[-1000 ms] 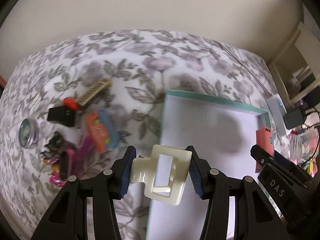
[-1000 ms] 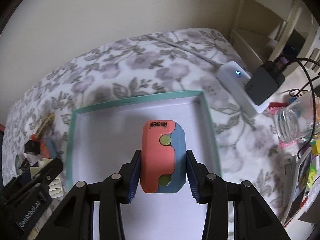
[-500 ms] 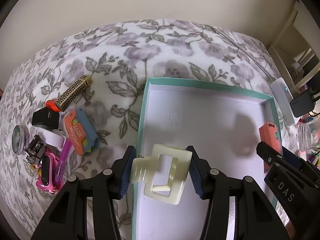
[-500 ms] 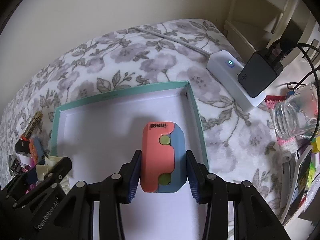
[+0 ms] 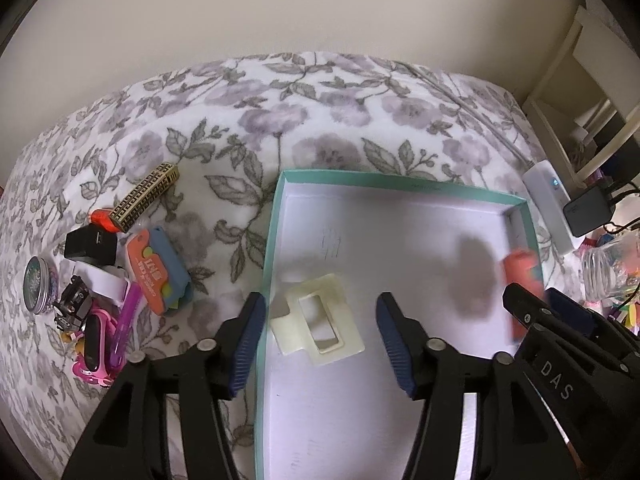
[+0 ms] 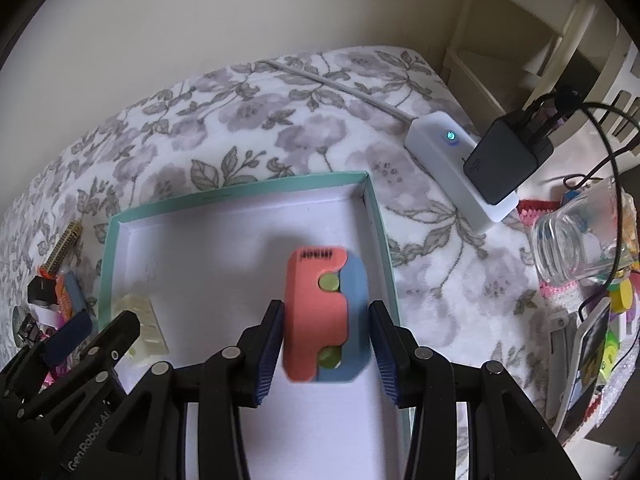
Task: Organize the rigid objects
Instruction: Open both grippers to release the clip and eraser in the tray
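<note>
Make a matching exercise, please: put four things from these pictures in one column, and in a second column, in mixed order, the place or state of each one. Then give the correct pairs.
Things:
1. cream hair clip
2. pink and blue case
3. gold patterned bar
4. black charger

Places or states:
A. plugged into the white power strip
B. on the floral blanket, left of the box
C. between the fingers of the right tool, over the box
D. lying in the teal box, free of the open left tool

Pairs: 1-D, 2-C, 3-B, 4-A
</note>
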### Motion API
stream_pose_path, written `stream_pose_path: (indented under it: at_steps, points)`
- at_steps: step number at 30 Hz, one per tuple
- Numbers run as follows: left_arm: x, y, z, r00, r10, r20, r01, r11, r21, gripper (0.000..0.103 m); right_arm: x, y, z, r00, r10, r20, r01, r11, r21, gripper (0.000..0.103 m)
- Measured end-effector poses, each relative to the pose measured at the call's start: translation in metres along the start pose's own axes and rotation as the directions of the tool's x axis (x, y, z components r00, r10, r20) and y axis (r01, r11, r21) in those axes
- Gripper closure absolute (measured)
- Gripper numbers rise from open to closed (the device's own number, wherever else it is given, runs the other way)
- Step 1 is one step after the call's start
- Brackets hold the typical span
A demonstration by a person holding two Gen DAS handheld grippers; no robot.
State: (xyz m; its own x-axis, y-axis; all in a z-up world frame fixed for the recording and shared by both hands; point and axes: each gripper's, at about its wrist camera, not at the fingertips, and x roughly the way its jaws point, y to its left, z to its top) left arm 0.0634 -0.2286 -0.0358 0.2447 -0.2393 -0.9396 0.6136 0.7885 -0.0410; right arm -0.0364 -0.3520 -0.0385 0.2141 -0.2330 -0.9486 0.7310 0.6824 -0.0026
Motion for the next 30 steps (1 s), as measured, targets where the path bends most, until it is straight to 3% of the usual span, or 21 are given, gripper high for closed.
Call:
stream_pose_path:
  at_steps: [2, 10, 12, 14, 25, 30]
  points:
    - [-0.004, 0.000, 0.001, 1.000, -0.003, 0.009, 0.003, 1.000, -0.004, 0.039, -0.004, 0.000, 0.001, 1.000, -0.011, 0.014, 0.011, 1.000, -0.006, 0.047]
    - [-0.020, 0.008, 0.006, 0.999, 0.001, 0.042, 0.000, 0.999, -0.037, 0.037, -0.028, -0.007, 0.006, 0.997, -0.020, 0.071, 0.019, 1.000, 0.013, 0.047]
    - [-0.024, 0.010, 0.006, 0.998, 0.010, 0.055, -0.007, 0.999, -0.046, 0.017, -0.033, -0.008, 0.007, 0.996, -0.021, 0.088, 0.020, 1.000, 0.018, 0.041]
    - [-0.030, 0.014, 0.007, 0.997, 0.025, 0.078, -0.021, 0.998, -0.058, 0.012, -0.037, -0.008, 0.008, 0.994, -0.018, 0.104, 0.015, 1.000, 0.022, 0.032]
    - [-0.046, 0.051, 0.006, 0.991, 0.062, 0.116, -0.043, 0.985, -0.164, 0.012, -0.039, 0.005, 0.009, 0.988, 0.002, 0.156, 0.002, 1.000, -0.028, 0.003]
    - [-0.054, 0.080, -0.001, 0.988, 0.094, 0.121, -0.063, 0.969, -0.238, 0.012, -0.044, 0.018, 0.009, 0.978, 0.041, 0.207, -0.030, 0.998, -0.060, 0.000]
